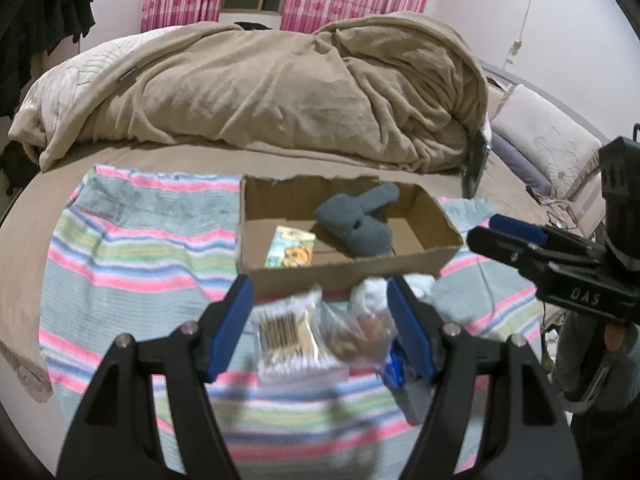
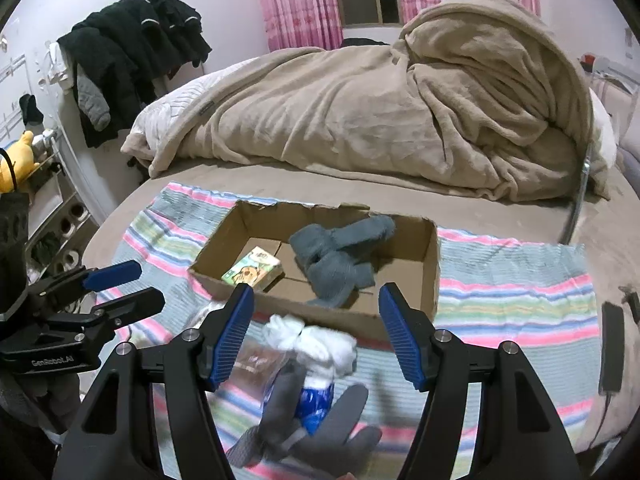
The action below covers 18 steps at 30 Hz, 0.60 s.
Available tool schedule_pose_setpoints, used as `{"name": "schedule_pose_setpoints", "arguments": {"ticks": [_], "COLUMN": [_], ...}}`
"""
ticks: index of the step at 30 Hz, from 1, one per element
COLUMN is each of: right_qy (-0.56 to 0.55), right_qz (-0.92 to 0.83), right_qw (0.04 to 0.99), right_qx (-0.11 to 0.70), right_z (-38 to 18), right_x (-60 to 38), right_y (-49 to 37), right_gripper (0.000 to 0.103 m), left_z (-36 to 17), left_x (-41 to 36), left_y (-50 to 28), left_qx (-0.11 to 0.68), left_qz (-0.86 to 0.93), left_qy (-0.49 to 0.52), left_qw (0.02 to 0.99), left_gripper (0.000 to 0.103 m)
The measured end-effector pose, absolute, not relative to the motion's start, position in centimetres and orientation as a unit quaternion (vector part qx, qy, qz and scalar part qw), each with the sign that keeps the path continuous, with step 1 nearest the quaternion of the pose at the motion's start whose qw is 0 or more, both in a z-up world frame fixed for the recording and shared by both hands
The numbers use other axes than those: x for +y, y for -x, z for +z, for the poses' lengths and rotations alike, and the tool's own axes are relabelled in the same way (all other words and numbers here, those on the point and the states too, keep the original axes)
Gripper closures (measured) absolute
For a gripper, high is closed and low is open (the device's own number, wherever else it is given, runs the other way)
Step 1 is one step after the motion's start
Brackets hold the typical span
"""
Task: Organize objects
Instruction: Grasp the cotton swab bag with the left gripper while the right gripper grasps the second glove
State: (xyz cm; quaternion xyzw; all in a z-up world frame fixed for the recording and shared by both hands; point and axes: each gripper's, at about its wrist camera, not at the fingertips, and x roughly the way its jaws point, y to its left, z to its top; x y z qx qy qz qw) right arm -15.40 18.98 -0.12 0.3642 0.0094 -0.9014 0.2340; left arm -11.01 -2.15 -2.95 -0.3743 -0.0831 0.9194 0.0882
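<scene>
A cardboard box [image 1: 400, 268] [image 2: 430, 280] lies on a striped towel [image 1: 132, 252] [image 2: 516, 292] on the bed. In it lie a grey sock pair [image 1: 356, 220] [image 2: 336, 256] and a small printed pack [image 1: 290, 254] [image 2: 252, 270]. In front of the box lie a cotton-swab pack [image 1: 288, 336], a clear bag [image 1: 356, 332], white socks [image 2: 316, 344], a blue item [image 2: 314, 402] and a grey glove [image 2: 320, 428]. My left gripper [image 1: 320, 320] is open above the swab pack. My right gripper [image 2: 316, 328] is open above the white socks.
A heaped beige blanket [image 1: 280, 92] [image 2: 380, 112] fills the bed behind the box. Dark clothes [image 2: 132, 52] hang on the left wall above shelves. A black cable and device [image 2: 612, 348] lie on the bed's right edge. Pillows [image 1: 548, 148] are at the right.
</scene>
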Motion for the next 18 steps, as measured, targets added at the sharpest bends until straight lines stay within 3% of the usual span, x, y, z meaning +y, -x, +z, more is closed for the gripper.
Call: {"name": "schedule_pose_setpoints", "arguments": {"ticks": [12, 18], "right_qy": [-0.386, -0.412], "right_qz": [-0.895, -0.885], "right_qw": [0.223, 0.215], "right_qx": [0.0, -0.004], "right_z": [-1.9, -4.3], "right_x": [20.7, 21.3], "right_y": [12.2, 12.1], "right_gripper": [0.035, 0.035], "left_z": [-5.4, -6.7], "left_x": [-2.4, -2.5], "left_y": [8.6, 9.0], "left_qx": [-0.09, -0.09], "left_qz": [0.905, 0.899], "left_qy": [0.409, 0.423], "left_qw": [0.068, 0.062], "left_gripper": [0.032, 0.026]}}
